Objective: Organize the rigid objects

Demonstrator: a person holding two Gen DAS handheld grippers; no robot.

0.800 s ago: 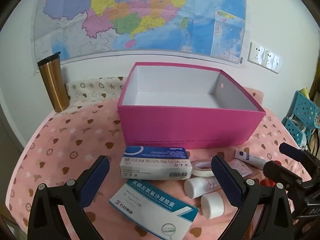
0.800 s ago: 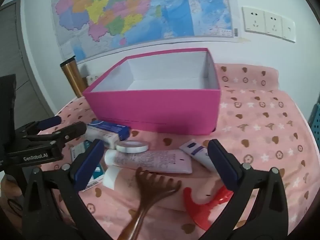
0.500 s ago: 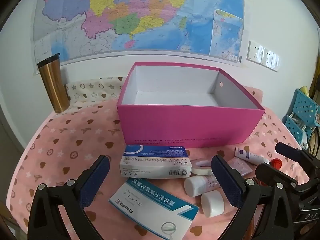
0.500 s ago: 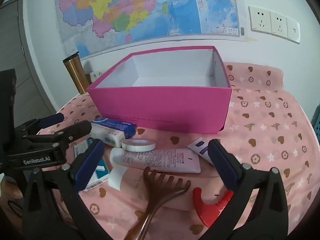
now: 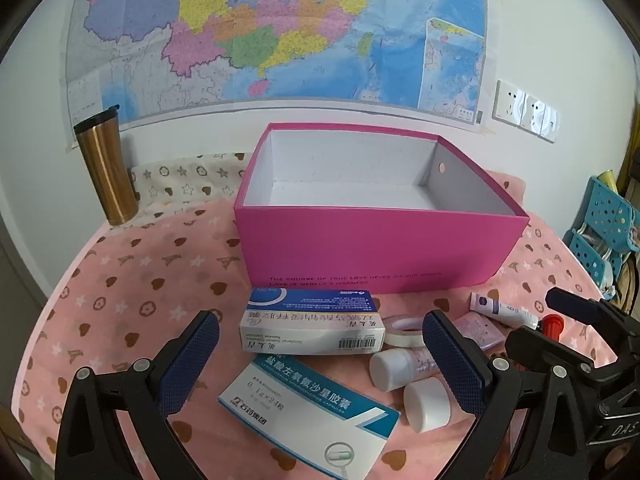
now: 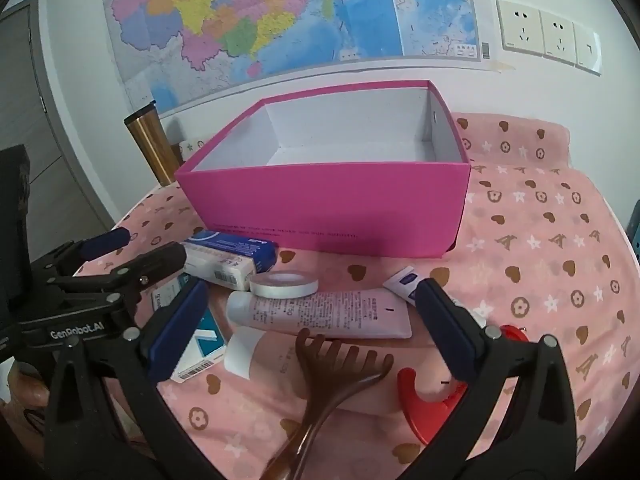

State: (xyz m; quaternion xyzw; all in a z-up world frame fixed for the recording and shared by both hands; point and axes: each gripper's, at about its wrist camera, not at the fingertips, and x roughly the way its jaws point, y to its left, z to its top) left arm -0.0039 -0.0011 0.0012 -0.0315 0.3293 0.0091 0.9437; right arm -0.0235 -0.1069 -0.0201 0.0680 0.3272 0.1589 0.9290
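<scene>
An open, empty pink box [image 5: 372, 248] [image 6: 332, 200] stands on the pink patterned cloth. In front of it lie a blue-white medicine box [image 5: 312, 322] [image 6: 228, 258], a flat white-teal medicine box [image 5: 308, 404], a tape roll [image 6: 284, 284], a pink tube [image 6: 320, 312], a white-capped tube [image 5: 400, 364], a small white tube [image 5: 500, 310], a brown comb-like scratcher [image 6: 332, 376] and a red piece [image 6: 428, 400]. My left gripper [image 5: 320, 360] is open above the medicine boxes. My right gripper [image 6: 312, 324] is open above the pink tube and scratcher.
A gold tumbler [image 5: 106, 168] stands at the back left against the wall. A map hangs on the wall behind the pink box. Blue plastic baskets [image 5: 600, 232] stand off the table's right side. Wall sockets [image 6: 548, 36] are at the upper right.
Both grippers stay open. The right gripper has moved slightly forward and left over the pink tube and scratcher. The left view has barely shifted.
</scene>
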